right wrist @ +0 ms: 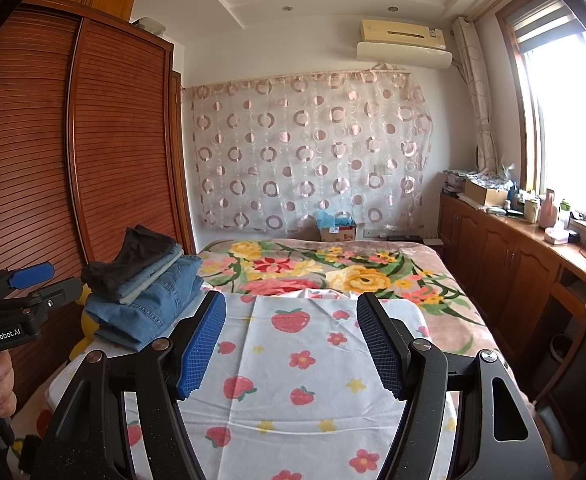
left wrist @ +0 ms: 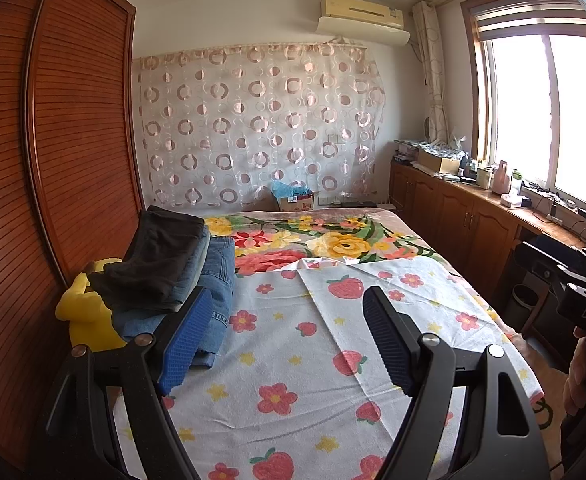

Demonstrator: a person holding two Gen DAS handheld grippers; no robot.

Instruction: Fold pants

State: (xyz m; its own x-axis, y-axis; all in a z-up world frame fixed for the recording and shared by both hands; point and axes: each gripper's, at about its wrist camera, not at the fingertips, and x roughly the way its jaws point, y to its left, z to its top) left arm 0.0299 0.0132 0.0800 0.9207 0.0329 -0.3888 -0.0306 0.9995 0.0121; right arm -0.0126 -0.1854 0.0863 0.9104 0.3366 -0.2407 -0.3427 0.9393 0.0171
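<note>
A stack of folded pants [left wrist: 181, 276] [right wrist: 145, 288] lies on the left side of the bed, blue jeans underneath and a black pair on top. My left gripper [left wrist: 289, 300] hangs open above the strawberry-print sheet [left wrist: 293, 360], just right of the stack, with nothing between its blue pads. Over the same sheet [right wrist: 293, 360] my right gripper [right wrist: 291, 304] is open and empty too. The left gripper's body shows at the left edge of the right wrist view, held by a hand [right wrist: 1, 384]. The right gripper's body shows at the right edge of the left wrist view.
A yellow plush toy [left wrist: 81, 312] sits under the stack beside the wooden wardrobe [left wrist: 53, 160]. A floral blanket [left wrist: 325, 240] covers the far half of the bed. A cardboard box [left wrist: 297, 200] stands behind the bed. A cluttered wooden counter [left wrist: 493, 200] runs under the window on the right.
</note>
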